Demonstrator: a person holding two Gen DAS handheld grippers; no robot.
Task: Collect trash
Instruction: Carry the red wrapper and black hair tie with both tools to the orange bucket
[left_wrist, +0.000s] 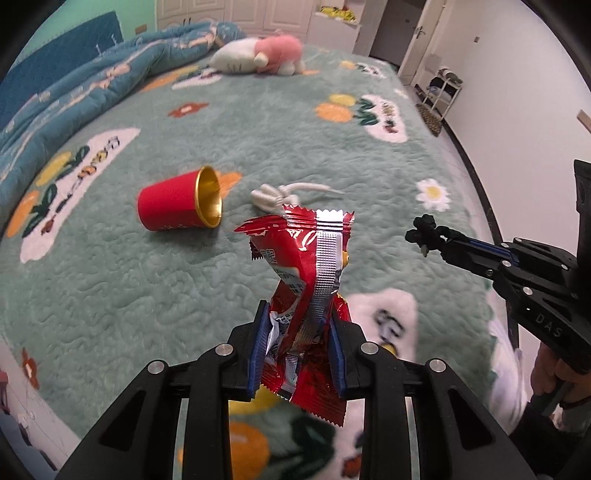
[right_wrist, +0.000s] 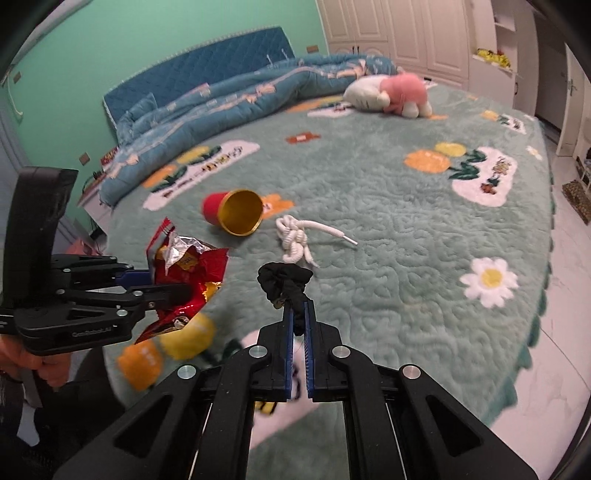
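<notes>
My left gripper (left_wrist: 297, 325) is shut on a red foil snack wrapper (left_wrist: 306, 273) and holds it above the bed. The wrapper also shows in the right wrist view (right_wrist: 184, 273), with the left gripper (right_wrist: 155, 286) at the left. My right gripper (right_wrist: 299, 306) is shut on a black hair tie (right_wrist: 284, 282); it shows in the left wrist view (left_wrist: 428, 232) at the right. A red paper cup with a gold inside (left_wrist: 181, 203) (right_wrist: 236, 214) lies on its side on the bed. A knotted white cord (left_wrist: 280, 194) (right_wrist: 299, 236) lies beside it.
The round bed has a green fleece blanket with fruit and flower patterns (right_wrist: 388, 229). A blue quilt (right_wrist: 229, 99) is bunched at the back left. A pink and white plush toy (right_wrist: 391, 92) lies at the back. White floor (right_wrist: 565, 266) lies to the right.
</notes>
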